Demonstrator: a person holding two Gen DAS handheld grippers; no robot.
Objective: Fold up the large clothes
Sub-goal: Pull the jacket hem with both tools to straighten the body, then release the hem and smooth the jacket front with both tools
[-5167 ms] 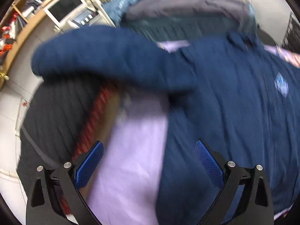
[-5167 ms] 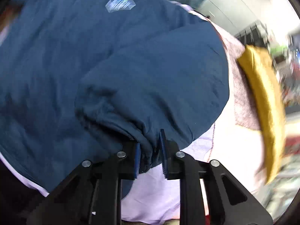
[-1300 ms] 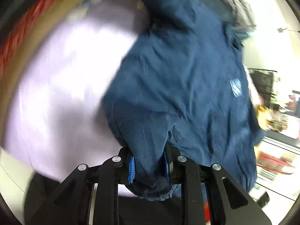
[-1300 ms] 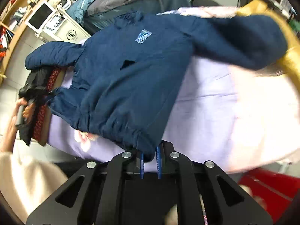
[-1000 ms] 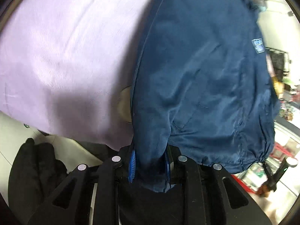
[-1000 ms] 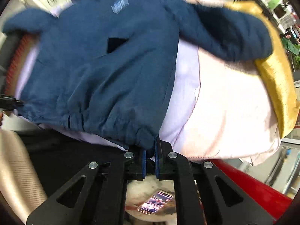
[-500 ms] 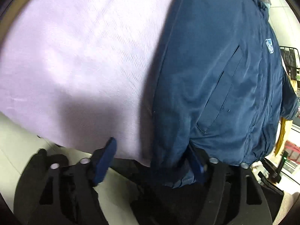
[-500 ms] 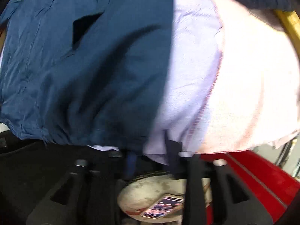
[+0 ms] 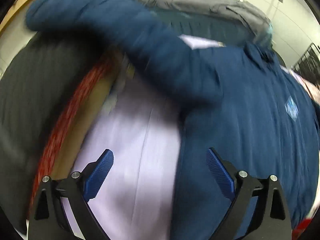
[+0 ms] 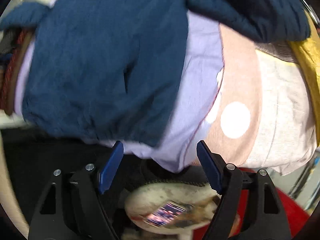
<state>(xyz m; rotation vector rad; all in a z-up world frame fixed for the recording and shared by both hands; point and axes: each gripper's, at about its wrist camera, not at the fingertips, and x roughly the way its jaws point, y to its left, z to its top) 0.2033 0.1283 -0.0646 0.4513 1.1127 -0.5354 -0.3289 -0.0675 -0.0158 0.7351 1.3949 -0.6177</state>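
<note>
One pale chest logo [image 9: 291, 109], txt unreadable.

My left view is smeared with motion: the jacket [image 9: 250, 130] has one sleeve [image 9: 120, 34] blurred across the top, and its lower part runs off the bottom edge. The red strip [image 9: 66, 120] beside the lilac sheet [image 9: 136, 150] is too streaked to name. In my right view the jacket's far sleeve [image 10: 250, 10] is cut by the top edge, and the pale round thing [image 10: 172, 208] below my fingers [image 10: 112, 166] is too blurred to identify.
</note>
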